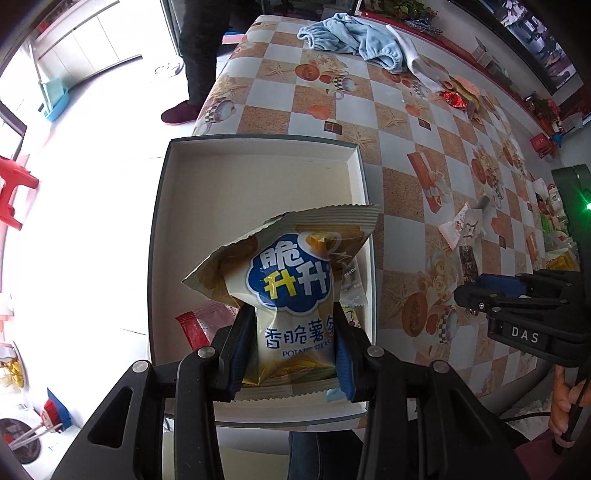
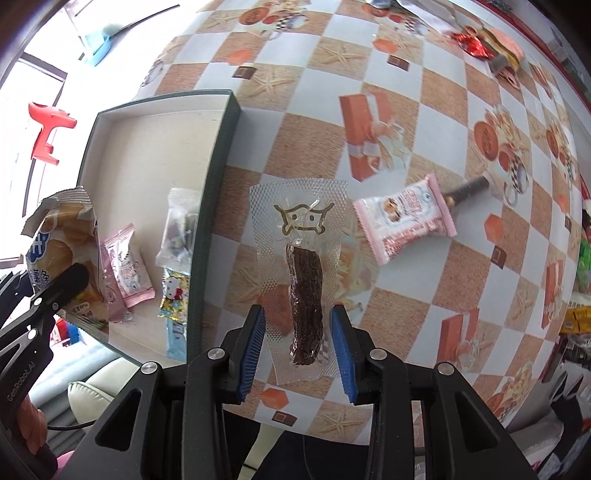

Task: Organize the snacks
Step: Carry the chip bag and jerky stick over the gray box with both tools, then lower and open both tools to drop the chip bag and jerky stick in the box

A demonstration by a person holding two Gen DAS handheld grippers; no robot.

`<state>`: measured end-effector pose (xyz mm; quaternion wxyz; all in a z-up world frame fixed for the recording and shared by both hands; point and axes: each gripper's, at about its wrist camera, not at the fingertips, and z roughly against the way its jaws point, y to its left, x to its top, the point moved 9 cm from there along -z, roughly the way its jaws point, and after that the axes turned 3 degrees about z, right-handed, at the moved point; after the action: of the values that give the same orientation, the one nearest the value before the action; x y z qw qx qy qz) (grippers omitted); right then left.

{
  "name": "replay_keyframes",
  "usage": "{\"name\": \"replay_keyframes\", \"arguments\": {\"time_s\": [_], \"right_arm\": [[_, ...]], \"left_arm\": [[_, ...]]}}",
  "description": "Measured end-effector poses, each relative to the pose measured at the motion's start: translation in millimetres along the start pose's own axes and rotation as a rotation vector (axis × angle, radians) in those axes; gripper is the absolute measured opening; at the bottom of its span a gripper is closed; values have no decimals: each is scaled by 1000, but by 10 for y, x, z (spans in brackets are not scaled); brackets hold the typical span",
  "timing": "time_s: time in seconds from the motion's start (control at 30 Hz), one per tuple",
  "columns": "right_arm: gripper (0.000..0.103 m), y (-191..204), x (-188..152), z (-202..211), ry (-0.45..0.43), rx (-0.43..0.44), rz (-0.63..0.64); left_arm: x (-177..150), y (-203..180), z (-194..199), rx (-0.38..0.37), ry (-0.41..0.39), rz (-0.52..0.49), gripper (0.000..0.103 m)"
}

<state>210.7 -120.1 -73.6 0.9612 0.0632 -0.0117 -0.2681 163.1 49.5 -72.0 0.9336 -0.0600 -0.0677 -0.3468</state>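
Your left gripper [image 1: 295, 332] pinches the potato-stick bag [image 1: 291, 280] above the box [image 1: 258, 147] at the desk's edge: release it inside. Your right gripper [image 2: 297, 343] has its fingers spread around the jerky packet [image 2: 301, 273] lying just beside the box; close on it next.

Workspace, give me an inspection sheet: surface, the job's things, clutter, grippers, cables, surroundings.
Surface: table under a checkered cloth printed with starfish and cups.
Job's things: open box at the table edge holding several small packets; potato stick bag above it; clear-wrapped meat stick and pink packet lying on the cloth.
Clutter: blue cloth and more wrappers at the far end.
Grippers: left gripper shut on the bag; right gripper open around the meat stick.
Cables: a thin black cable by the left handle.
Surroundings: red stool, a standing person's leg.
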Motion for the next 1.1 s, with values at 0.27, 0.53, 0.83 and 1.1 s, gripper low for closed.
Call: {"name": "replay_keyframes", "arguments": {"time_s": [0.27, 0.53, 0.83, 1.1], "right_arm": [[38, 244, 145, 14, -13, 2, 37], [38, 397, 261, 38, -23, 17, 81], [38, 583, 406, 136, -34, 152, 40], [38, 727, 500, 113, -20, 155, 73]], "left_arm": [[13, 166, -5, 7, -5, 22, 43], [-4, 324, -29, 12, 0, 52, 43], [-16, 437, -88, 15, 10, 79, 43], [-17, 481, -151, 18, 24, 91, 43]]}}
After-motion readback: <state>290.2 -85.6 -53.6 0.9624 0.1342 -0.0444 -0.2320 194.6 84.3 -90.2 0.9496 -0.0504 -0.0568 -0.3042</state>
